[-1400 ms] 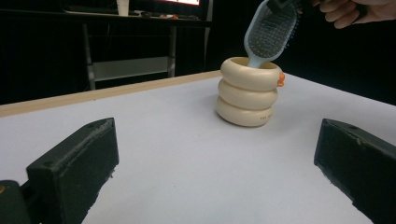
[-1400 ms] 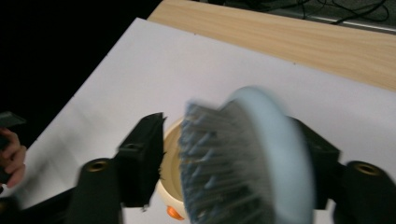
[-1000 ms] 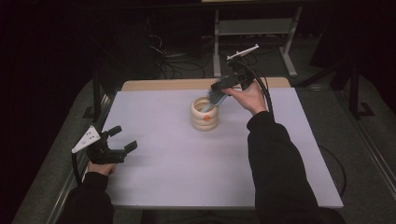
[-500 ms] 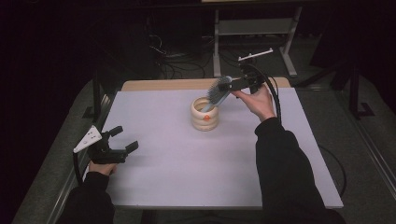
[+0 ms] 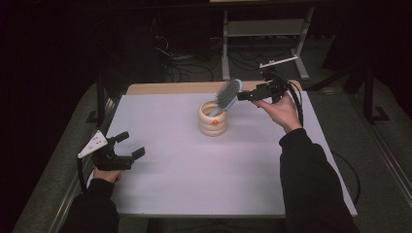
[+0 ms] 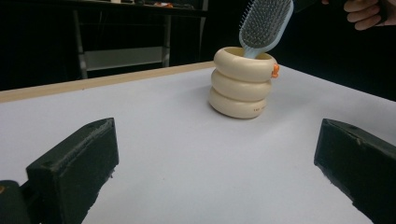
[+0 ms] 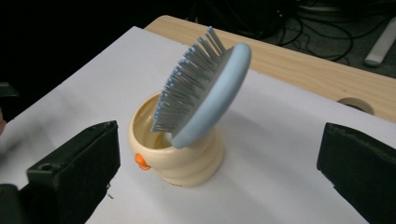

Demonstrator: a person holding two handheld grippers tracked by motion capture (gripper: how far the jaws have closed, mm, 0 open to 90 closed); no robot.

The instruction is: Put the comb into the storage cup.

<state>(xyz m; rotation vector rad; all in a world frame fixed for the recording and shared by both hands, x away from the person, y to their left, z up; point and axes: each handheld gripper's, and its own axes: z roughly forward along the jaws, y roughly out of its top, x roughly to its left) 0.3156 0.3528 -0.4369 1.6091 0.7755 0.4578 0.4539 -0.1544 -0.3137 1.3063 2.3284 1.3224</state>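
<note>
The brush (image 7: 205,88) has a pale blue back and grey-blue bristles with a darker grey pad under them. The holder (image 7: 180,158) is cream, a plain colour without pattern, made like three stacked rings, and it carries one small orange knob (image 7: 141,162) on its side. Inside, the holder looks a little more yellow. The sheet (image 5: 194,170) on the table is a very light lilac-white, plain. Behind it the table edge (image 5: 170,88) is light wood, beige-brown. Both grippers, left (image 5: 127,146) and right (image 5: 241,96), are black, with matte black fingers (image 6: 77,163). The left gripper has a light grey plate (image 5: 93,144) on top. The sleeves (image 5: 311,179) are black.
</note>
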